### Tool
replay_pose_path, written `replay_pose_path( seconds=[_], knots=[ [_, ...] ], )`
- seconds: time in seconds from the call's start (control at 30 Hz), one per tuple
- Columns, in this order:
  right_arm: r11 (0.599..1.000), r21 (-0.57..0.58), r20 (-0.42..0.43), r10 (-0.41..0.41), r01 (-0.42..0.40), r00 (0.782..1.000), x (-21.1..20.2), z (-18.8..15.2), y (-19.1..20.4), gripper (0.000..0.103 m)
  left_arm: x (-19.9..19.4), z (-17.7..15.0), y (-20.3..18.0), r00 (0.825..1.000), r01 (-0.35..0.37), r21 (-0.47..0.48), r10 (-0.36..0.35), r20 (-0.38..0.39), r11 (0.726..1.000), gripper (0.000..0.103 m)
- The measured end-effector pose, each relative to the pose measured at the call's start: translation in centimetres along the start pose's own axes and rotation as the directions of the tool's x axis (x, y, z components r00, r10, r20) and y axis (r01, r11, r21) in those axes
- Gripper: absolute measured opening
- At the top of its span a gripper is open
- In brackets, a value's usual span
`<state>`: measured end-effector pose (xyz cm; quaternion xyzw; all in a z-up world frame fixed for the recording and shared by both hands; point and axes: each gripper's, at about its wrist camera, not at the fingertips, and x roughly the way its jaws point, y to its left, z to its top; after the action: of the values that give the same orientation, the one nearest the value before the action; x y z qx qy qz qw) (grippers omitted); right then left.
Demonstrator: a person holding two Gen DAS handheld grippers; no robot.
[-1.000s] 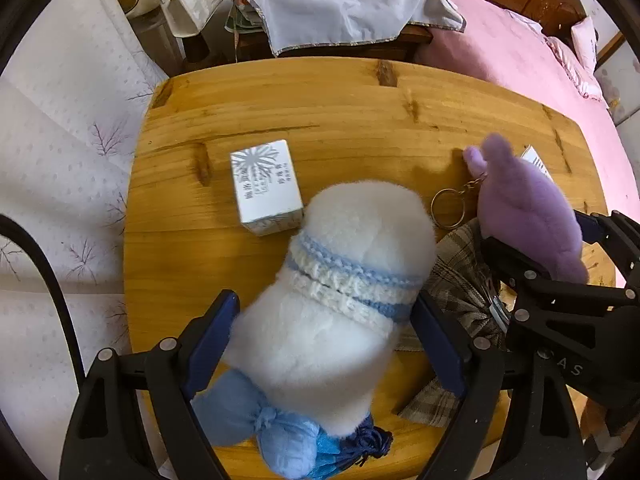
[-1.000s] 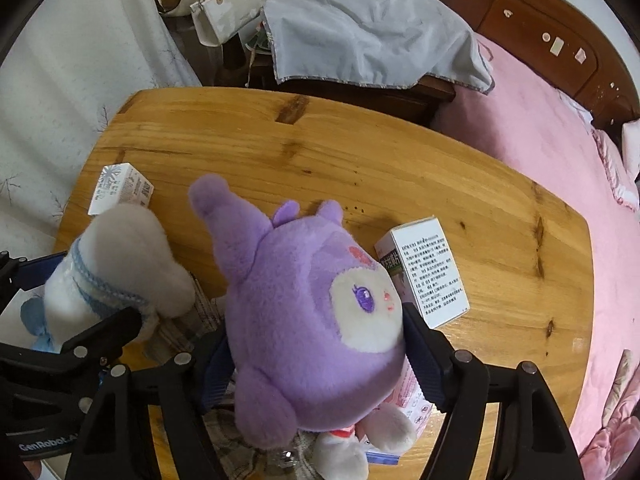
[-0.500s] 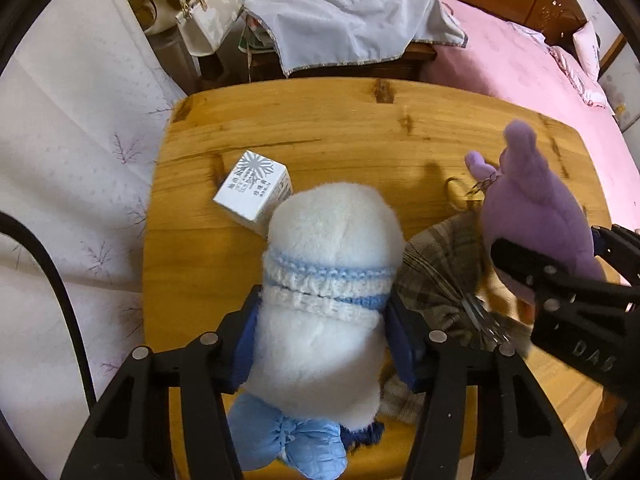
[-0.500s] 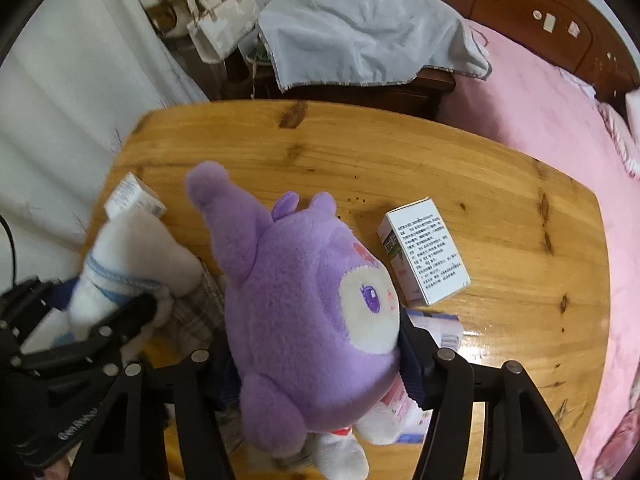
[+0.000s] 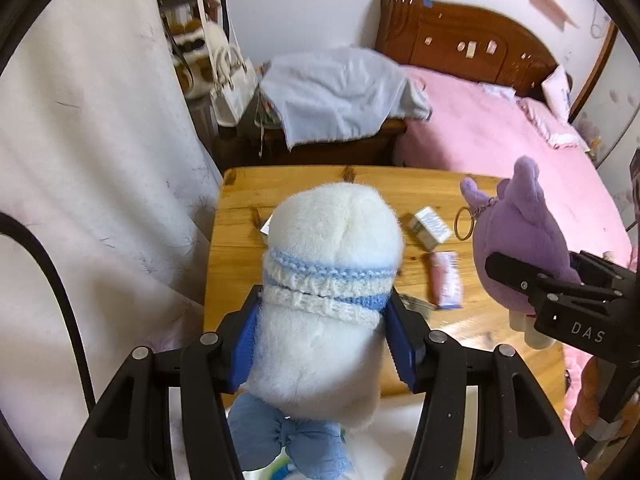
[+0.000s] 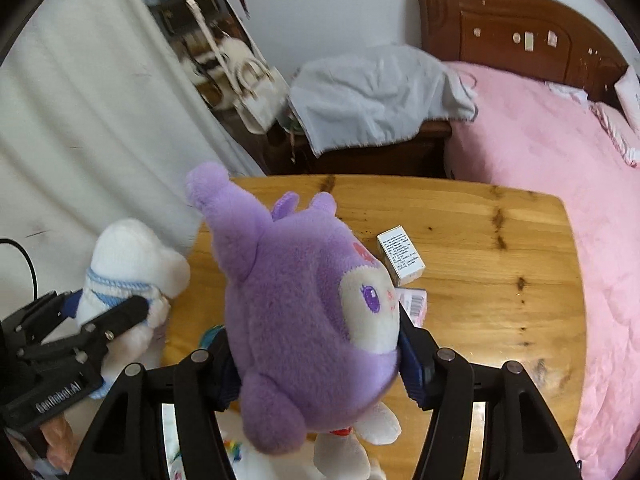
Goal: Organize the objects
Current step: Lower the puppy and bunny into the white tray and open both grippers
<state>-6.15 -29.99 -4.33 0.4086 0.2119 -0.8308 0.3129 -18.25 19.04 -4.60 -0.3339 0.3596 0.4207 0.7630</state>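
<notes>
My left gripper [image 5: 324, 344] is shut on a white plush toy [image 5: 328, 280] with a blue-and-white knitted band and holds it above the near edge of the wooden table [image 5: 240, 248]. My right gripper [image 6: 316, 360] is shut on a purple plush toy [image 6: 304, 304] with a white face and a key ring [image 5: 464, 224], also lifted above the table. Each toy shows in the other wrist view: the purple one [image 5: 520, 240], the white one [image 6: 128, 268]. On the table lie a white carton [image 6: 400, 256] and a pink packet [image 5: 446, 280].
A second small box [image 5: 265, 225] is mostly hidden behind the white toy. A white curtain [image 5: 100, 200] hangs left of the table. A pink bed [image 6: 560, 168] lies to the right. A grey-covered nightstand [image 6: 372, 100] and a white handbag [image 6: 260, 92] stand behind.
Both grippers have risen and pulled back from the table with their toys. The left gripper closed on the white toy. The plaid cloth has left view.
</notes>
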Motion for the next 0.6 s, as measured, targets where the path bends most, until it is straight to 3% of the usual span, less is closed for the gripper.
replay_pose_path(
  seconds=[0.23,0.37,0.6],
  knots=[
    [0.997,0.004,0.079,0.08,-0.08,0.994,-8.8,-4.1,1.1,0.064,-7.3,-2.9,-0.2,0.999,-0.005,-0.001,0.005,0.035,1.0,0.06],
    [0.99,0.002,0.13,0.137,-0.138,0.982,-13.4,-7.1,2.0,0.065,-10.5,-5.3,-0.3,0.997,0.028,0.005,-0.028,0.067,1.0,0.061],
    [0.978,-0.011,0.153,0.208,-0.209,0.966,-16.7,-11.8,3.9,0.065,-13.9,-9.1,-0.7,0.988,0.086,0.0,-0.085,0.131,0.996,0.062]
  ],
)
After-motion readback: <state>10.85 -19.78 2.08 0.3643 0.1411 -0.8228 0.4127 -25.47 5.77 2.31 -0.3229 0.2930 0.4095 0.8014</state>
